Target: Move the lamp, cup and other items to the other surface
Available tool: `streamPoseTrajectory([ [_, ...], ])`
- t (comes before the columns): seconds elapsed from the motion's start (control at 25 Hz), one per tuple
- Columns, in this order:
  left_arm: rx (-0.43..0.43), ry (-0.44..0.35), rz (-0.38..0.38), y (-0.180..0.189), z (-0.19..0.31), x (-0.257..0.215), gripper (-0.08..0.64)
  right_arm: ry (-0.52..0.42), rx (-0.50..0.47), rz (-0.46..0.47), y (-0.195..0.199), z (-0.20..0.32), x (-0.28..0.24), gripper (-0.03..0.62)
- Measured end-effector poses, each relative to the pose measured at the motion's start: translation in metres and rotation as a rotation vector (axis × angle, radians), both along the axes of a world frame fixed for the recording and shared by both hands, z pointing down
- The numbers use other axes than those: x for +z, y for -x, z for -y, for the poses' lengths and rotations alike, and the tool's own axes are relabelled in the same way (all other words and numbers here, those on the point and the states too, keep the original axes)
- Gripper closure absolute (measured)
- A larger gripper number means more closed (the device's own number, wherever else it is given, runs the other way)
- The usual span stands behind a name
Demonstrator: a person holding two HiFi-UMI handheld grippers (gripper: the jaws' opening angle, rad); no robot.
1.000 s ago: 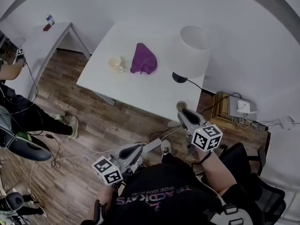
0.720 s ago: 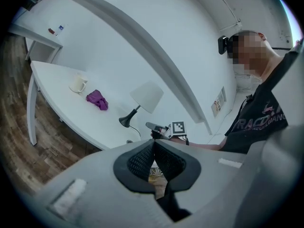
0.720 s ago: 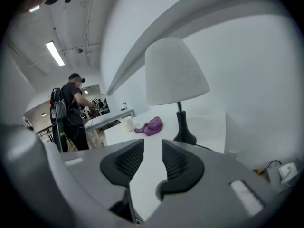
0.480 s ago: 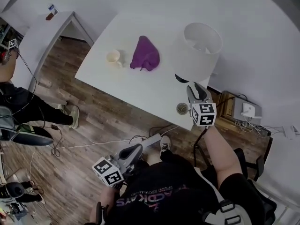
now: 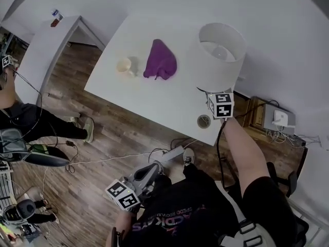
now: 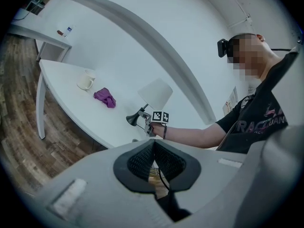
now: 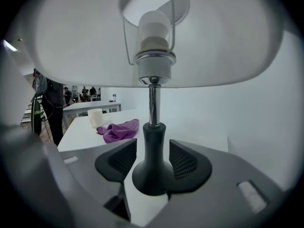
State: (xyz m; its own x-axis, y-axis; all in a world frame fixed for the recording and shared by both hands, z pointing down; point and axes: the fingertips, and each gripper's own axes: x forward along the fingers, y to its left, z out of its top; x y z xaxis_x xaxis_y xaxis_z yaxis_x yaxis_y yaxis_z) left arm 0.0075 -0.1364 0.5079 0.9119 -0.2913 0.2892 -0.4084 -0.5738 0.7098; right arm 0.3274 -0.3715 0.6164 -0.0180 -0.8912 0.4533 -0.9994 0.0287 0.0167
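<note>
Lamp: white-shaded, metal-stemmed lamp with black base, at white counter's right end.
Right gripper: fingers wide, just been opening, either side of lamp's black neck, not pressing.
Left gripper: fingers together, empty.
Writing: black shirt's white print, illegible.

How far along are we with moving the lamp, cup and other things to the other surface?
Done: nothing; the cup, purple cloth and lamp all sit on the white table. In hand: the right gripper, whose jaws have just been opening, straddles the lamp's base without pressing it; the left gripper is shut and empty. Left: every item.
</note>
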Motion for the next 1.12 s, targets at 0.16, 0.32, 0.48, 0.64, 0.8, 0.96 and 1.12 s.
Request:
streamPoseTrajectory([
  [0.16,0.0,0.018,0.017,0.001,-0.007,0.005,0.56,-0.018,-0.026,-0.004,0.003,0.013,0.004,0.377],
  [0.32,-0.013,0.033,0.042,0.009,-0.012,0.008,0.56,-0.016,-0.02,-0.016,0.001,0.021,0.009,0.39],
  [0.48,-0.035,0.059,0.062,0.019,-0.017,0.013,0.56,-0.031,-0.01,-0.016,-0.002,0.024,0.01,0.434],
  [0.64,-0.04,0.077,0.07,0.024,-0.021,0.019,0.56,-0.036,0.005,0.008,-0.003,0.025,0.01,0.436],
  [0.8,-0.048,0.075,0.072,0.027,-0.023,0.019,0.56,-0.039,0.006,0.017,-0.002,0.025,0.01,0.437],
  [0.96,-0.068,0.072,0.071,0.034,-0.024,0.016,0.56,-0.024,0.013,0.014,-0.002,0.023,0.01,0.437],
  [1.12,-0.085,0.064,0.076,0.04,-0.024,0.01,0.56,-0.019,0.036,0.01,-0.001,0.017,0.009,0.437],
])
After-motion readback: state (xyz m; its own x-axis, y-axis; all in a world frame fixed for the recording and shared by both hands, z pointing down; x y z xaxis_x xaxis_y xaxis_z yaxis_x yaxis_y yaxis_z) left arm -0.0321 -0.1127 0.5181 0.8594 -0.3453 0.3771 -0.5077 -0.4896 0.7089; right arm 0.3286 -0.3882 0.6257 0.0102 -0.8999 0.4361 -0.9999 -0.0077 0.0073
